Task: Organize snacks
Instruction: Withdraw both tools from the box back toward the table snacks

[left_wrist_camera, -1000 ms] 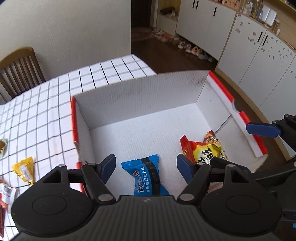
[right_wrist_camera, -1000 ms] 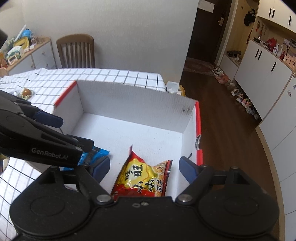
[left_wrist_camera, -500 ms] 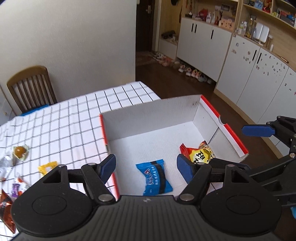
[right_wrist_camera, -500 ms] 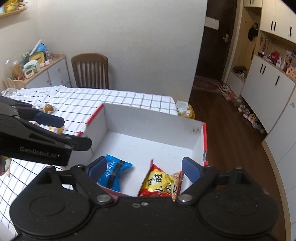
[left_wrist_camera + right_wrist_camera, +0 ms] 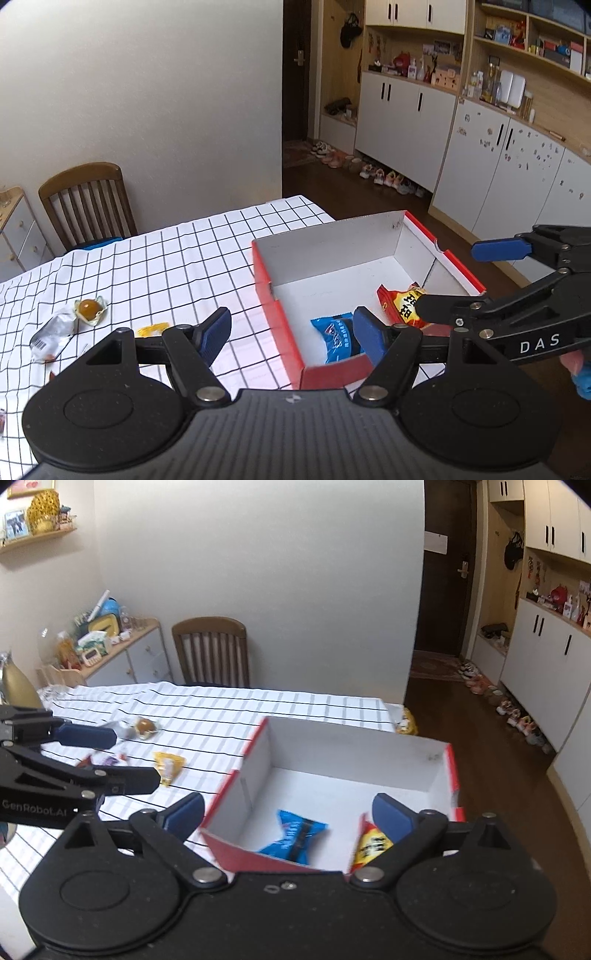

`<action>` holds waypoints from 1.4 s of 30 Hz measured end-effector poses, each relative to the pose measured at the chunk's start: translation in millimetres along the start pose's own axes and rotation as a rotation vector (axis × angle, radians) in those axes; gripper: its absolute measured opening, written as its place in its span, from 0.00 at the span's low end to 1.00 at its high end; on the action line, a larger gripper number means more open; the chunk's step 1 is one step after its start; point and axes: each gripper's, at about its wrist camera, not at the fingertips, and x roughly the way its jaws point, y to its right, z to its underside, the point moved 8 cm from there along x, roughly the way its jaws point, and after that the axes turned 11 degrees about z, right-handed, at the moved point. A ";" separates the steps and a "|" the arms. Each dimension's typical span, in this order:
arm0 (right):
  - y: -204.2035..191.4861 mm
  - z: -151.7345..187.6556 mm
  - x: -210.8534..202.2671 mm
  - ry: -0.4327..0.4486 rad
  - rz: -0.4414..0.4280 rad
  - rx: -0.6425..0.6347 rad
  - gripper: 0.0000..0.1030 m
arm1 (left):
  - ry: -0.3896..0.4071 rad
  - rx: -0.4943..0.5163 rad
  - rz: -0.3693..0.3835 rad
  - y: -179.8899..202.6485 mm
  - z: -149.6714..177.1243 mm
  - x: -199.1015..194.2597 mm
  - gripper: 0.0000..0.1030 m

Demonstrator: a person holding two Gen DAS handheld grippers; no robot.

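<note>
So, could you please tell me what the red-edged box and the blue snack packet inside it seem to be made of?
The box looks like corrugated cardboard: matte white walls with fine ribbing, red outer faces. The blue snack packet seems to be glossy plastic film, judging by its sheen and crimped ends.

Left gripper (image 5: 291, 330): black linkage body, 2 blue-padded fingers spread wide apart, nothing between them. Held raised, camera tilted downward. Seen side-on at the left edge of the right wrist view, its 2 fingers parted, one blue pad (image 5: 86, 736) above the other finger, body lettered "GenRobot.AI".

Right gripper (image 5: 290, 814): same build, 2 blue-padded fingers spread wide, nothing gripped. Held raised, level with and beside the left one. Seen side-on at the right edge of the left wrist view, lettered "DAS".
</note>
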 end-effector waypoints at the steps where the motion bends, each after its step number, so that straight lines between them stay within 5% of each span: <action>1: -4.9 0.1 -2.1 0.003 -0.004 0.004 0.97 | 0.005 -0.002 0.005 -2.5 2.7 -5.6 0.70; 26: -178.4 15.0 -48.5 0.053 -0.105 -0.002 1.00 | 0.097 -0.080 0.003 -123.1 85.5 -117.7 0.86; 42: -275.8 48.5 -22.9 -0.032 -0.137 -0.078 0.99 | 0.061 -0.241 -0.114 -257.5 155.7 -155.1 0.86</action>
